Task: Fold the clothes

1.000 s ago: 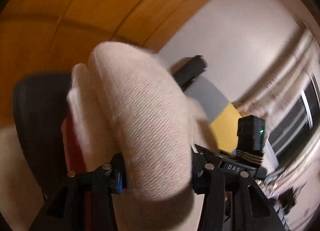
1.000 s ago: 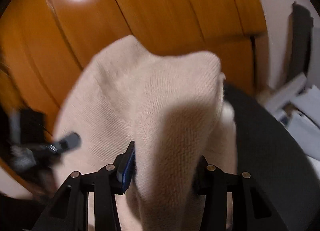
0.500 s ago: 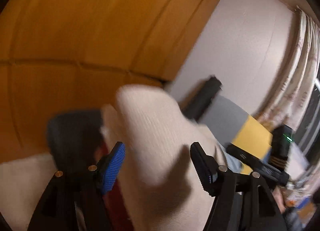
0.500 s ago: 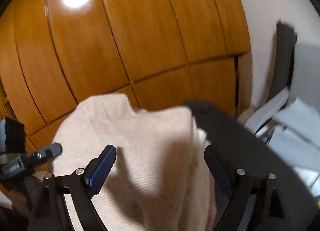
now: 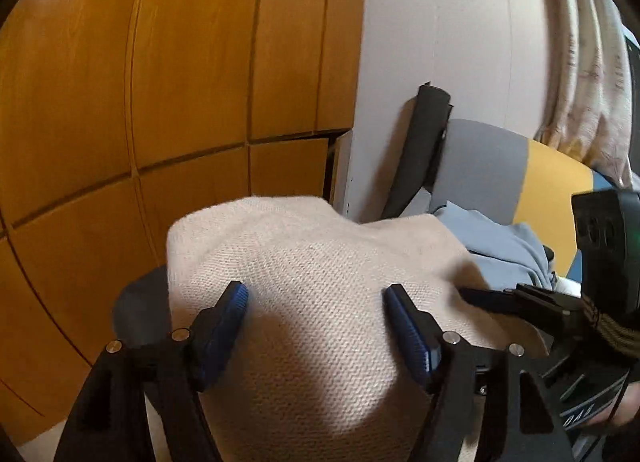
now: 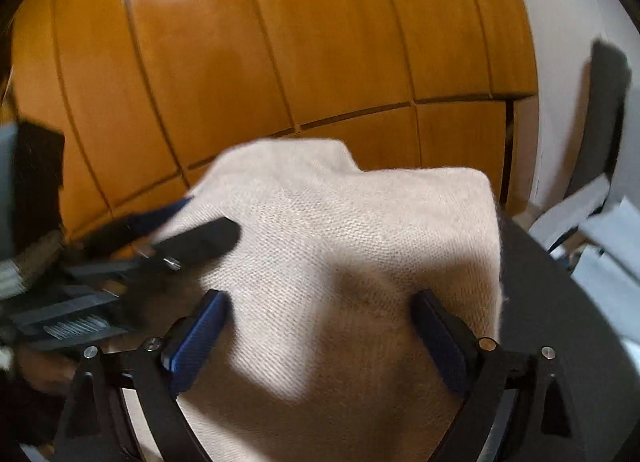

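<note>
backdrop: wood panels point(image 5: 192, 101)
knit point(image 5: 320, 282): cream, bunched, draped
left gripper point(image 5: 316, 302): jaws spread, gripping nothing
right gripper point(image 6: 320, 304): same
step: release or regrasp, unclear

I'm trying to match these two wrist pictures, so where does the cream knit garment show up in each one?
Left wrist view: the cream knit garment fills the lower centre, between the left gripper's open jaws.
Right wrist view: it fills the centre and bottom, between the right gripper's open jaws.
Shared landmark: the orange wooden panelling behind it.
</note>
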Tool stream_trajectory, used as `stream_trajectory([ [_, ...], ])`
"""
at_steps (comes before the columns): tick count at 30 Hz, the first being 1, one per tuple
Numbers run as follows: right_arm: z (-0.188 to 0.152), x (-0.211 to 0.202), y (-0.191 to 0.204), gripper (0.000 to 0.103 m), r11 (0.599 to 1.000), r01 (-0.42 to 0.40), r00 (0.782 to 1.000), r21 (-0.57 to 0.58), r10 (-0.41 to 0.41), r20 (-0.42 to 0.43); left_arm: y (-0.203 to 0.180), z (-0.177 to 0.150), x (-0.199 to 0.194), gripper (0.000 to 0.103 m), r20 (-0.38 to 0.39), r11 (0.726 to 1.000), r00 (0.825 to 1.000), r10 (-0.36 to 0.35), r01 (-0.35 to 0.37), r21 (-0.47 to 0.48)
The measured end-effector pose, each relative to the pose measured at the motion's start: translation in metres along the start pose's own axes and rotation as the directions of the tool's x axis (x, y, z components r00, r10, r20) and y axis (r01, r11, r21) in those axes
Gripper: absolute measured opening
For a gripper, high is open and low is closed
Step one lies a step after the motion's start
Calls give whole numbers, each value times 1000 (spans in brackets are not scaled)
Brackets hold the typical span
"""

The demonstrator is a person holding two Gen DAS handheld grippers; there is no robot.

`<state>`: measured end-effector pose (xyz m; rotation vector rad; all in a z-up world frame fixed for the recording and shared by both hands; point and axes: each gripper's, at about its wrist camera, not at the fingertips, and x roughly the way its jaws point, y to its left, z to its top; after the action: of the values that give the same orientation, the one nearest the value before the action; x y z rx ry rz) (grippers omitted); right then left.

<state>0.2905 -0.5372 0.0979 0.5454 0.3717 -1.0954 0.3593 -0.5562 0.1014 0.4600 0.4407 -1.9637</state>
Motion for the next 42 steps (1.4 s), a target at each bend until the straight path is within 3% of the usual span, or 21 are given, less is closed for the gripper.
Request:
stream_trajectory([
  [7, 3, 17, 25, 96, 999, 48, 998, -2, -48, 31, 27, 3, 12, 81, 4, 994, 1000, -4, 4, -105],
  [17, -5, -35, 30, 103, 988, 151, 987, 8, -152, 47, -24, 5, -43, 83, 83, 997, 996, 29, -23, -73],
  [24, -17, -82, 51, 103, 960, 273, 960, -55, -268, 87, -35, 6, -73, 83, 65, 990, 990, 122, -117, -79],
  [30, -18, -106, 66, 103, 913, 400, 913, -85, -389, 118, -45, 4, -113, 83, 75, 959, 959, 272, -264, -104],
  [32, -21, -122, 73, 103, 907, 418, 900, -53, -405, 161, -46, 2, -129, 83, 71, 962, 965, 251, -240, -133],
  [35, -28, -141, 84, 103, 888, 460, 863, 3, -448, 235, -54, -2, -142, 77, 57, 969, 975, 217, -207, -137],
  [37, -31, -146, 89, 103, 895, 446, 868, 19, -438, 234, -65, 0, -144, 73, 61, 978, 980, 188, -182, -99],
  [39, -34, -148, 93, 103, 900, 435, 874, 26, -429, 229, -68, -5, -150, 63, 79, 981, 979, 188, -182, -72],
  [42, -39, -147, 100, 103, 899, 439, 875, 6, -429, 225, -62, -7, -148, 60, 68, 971, 974, 215, -205, -125],
])
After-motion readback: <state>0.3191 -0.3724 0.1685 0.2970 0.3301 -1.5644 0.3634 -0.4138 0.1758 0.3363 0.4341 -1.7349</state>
